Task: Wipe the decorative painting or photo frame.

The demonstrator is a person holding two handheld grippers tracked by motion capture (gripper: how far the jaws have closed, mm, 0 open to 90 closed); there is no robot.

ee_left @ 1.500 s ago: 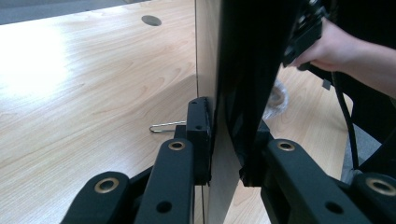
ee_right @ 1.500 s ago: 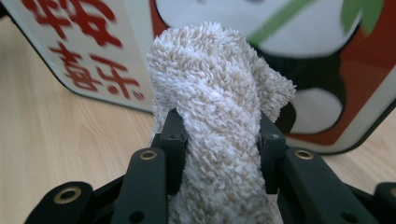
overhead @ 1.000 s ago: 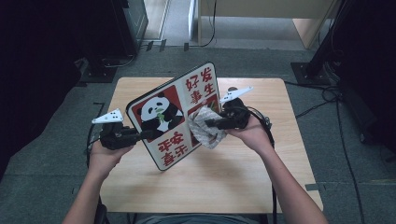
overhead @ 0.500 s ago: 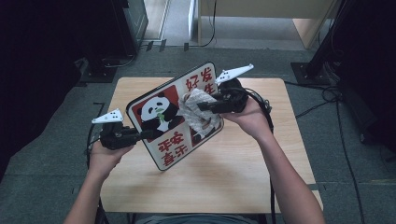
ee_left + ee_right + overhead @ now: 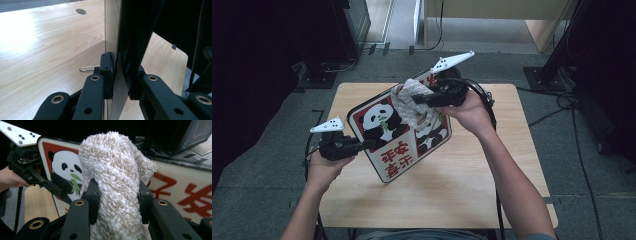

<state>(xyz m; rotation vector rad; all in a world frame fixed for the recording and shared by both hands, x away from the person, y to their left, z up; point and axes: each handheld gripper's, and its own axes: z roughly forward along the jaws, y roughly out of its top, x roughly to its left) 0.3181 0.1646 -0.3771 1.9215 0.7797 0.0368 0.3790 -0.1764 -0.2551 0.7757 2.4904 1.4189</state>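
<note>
While the left gripper (image 5: 368, 144) clamps the panda board (image 5: 399, 131), the right gripper (image 5: 117, 195) pinches the cloth (image 5: 116, 182) against it.

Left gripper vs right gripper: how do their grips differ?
The left gripper clamps the panda board by its thin edge; the right gripper pinches a fluffy cloth. The left sits low by the table; the right is higher, cloth against the board's face. Both are shut on something.

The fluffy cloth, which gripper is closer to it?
Right. The right gripper is clamped on the cloth; the left gripper grips the panda board's opposite edge.
</note>
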